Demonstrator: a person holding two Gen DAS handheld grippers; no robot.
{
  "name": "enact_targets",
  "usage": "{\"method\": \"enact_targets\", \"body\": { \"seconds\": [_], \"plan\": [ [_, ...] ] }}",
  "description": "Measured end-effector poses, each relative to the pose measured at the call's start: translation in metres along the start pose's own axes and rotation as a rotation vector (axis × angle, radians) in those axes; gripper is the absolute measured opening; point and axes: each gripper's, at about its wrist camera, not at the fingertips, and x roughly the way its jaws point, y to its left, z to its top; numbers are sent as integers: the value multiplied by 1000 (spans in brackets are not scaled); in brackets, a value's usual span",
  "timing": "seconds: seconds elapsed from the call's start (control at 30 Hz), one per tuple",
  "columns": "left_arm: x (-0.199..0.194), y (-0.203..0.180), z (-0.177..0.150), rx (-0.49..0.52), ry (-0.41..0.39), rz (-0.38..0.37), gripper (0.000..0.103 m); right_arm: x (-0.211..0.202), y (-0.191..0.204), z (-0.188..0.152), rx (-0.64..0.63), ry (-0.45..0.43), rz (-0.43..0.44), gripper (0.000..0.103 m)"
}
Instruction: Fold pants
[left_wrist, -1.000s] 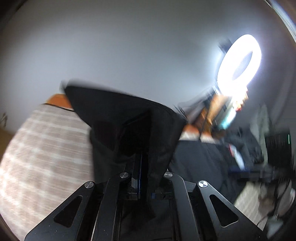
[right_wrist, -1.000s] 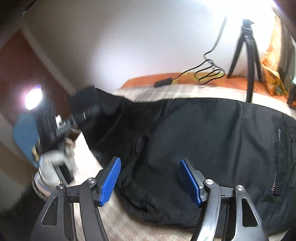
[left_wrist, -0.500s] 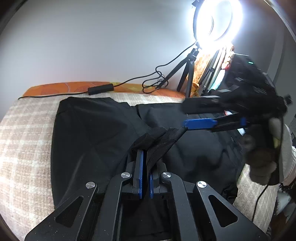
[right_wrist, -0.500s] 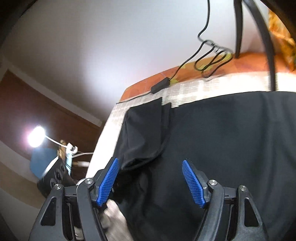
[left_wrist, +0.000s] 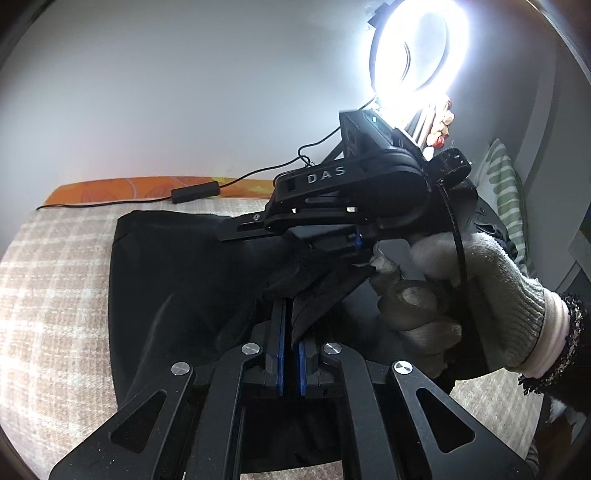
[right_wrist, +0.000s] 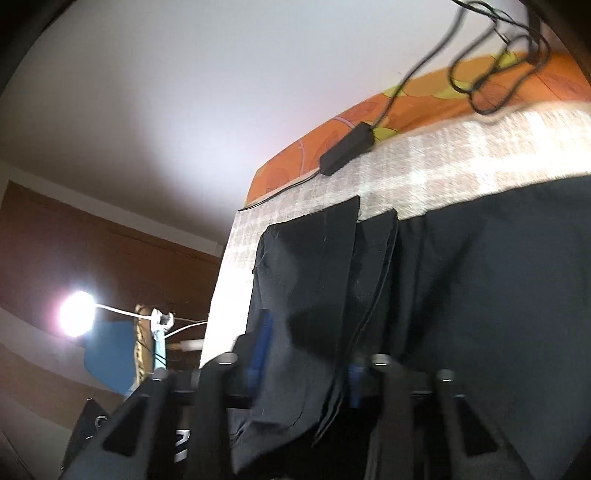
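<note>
Mid-fold: black pants (left_wrist: 177, 280) lie on the plaid bed (left_wrist: 55, 295); left tongs (left_wrist: 290, 325) pinch a raised fold, right tongs (right_wrist: 303, 354) have just been closing around a trouser-leg edge, grip unclear through blur; next, likely carry both across evenly.

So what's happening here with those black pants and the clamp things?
A person in knit gloves is folding black pants on a checked bedspread, using two hand-held grippers. The left gripper is shut on a pinched fold of the fabric. The right gripper has just been closing around another bunch of the cloth, right beside the left.
</note>
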Motion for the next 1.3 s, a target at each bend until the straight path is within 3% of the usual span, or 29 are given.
{"method": "enact_targets", "body": {
  "seconds": [0.07,0.13,0.37,0.57,0.93,1.1,1.17,1.2,1.23,1.3],
  "plan": [
    [8,-2,2,0,4,-5,4,-4,8,1,-46,-18,-16,9],
    [12,-6,3,2,9,-16,4,-11,23,-1,-112,-45,-57,3],
    [17,-45,11,55,17,-80,4,-54,45,-10,-228,-147,-180,1],
    [31,-91,19,95,26,-154,4,-112,40,-16,-270,-219,-259,1],
    [82,-175,12,164,150,-318,3,-212,-27,-34,-211,-299,-396,1],
    [71,-171,14,161,187,-337,5,-217,-72,-44,-163,-263,-440,1],
    [64,-163,18,192,157,-280,5,-214,-87,-47,-137,-246,-405,1],
    [60,-155,18,206,147,-246,5,-212,-94,-48,-122,-239,-386,2],
    [58,-148,19,213,145,-212,5,-213,-99,-49,-114,-237,-375,9],
    [62,-126,18,192,163,-141,5,-212,-111,-51,-73,-218,-354,33]
  ]
}}
